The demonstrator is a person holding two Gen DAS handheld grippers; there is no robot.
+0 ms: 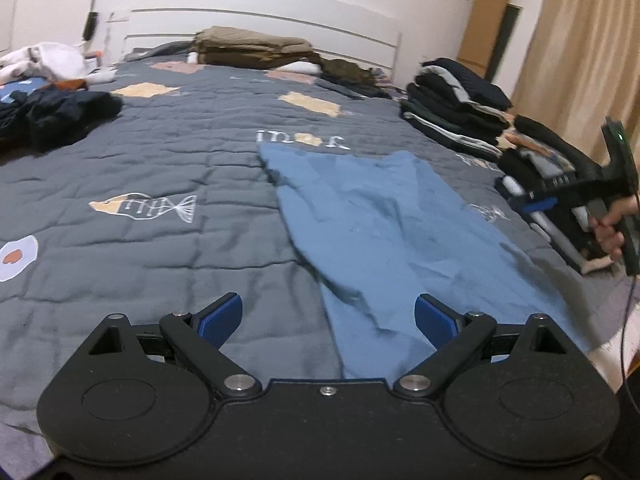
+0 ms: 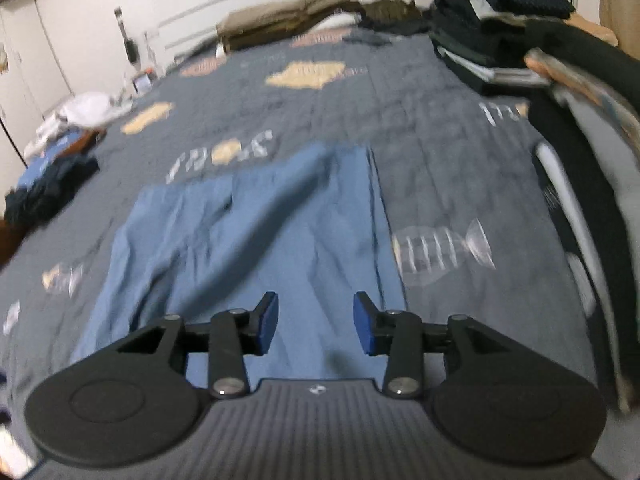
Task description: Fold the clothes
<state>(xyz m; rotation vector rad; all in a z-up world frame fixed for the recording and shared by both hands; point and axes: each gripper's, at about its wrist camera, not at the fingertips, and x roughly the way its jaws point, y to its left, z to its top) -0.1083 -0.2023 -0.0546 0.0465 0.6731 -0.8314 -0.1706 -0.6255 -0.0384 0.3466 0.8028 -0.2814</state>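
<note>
A blue garment (image 1: 384, 232) lies spread and creased on the grey quilted bedspread (image 1: 160, 160); the right wrist view shows the same blue garment (image 2: 256, 236) folded lengthwise with a straight right edge. My left gripper (image 1: 328, 322) hovers over its near left edge, jaws wide apart, nothing between them. My right gripper (image 2: 316, 322) is above the garment's near end, jaws partly apart and empty. The left wrist view also catches the right gripper's body in a hand (image 1: 612, 232) at the right edge.
Folded dark clothes are stacked along the right side (image 1: 456, 108) (image 2: 500, 28). A dark unfolded heap (image 1: 60, 116) and white items (image 1: 44, 60) lie at the left. Brown folded bedding (image 1: 252, 48) sits by the white headboard. A curtain (image 1: 580, 60) hangs at the right.
</note>
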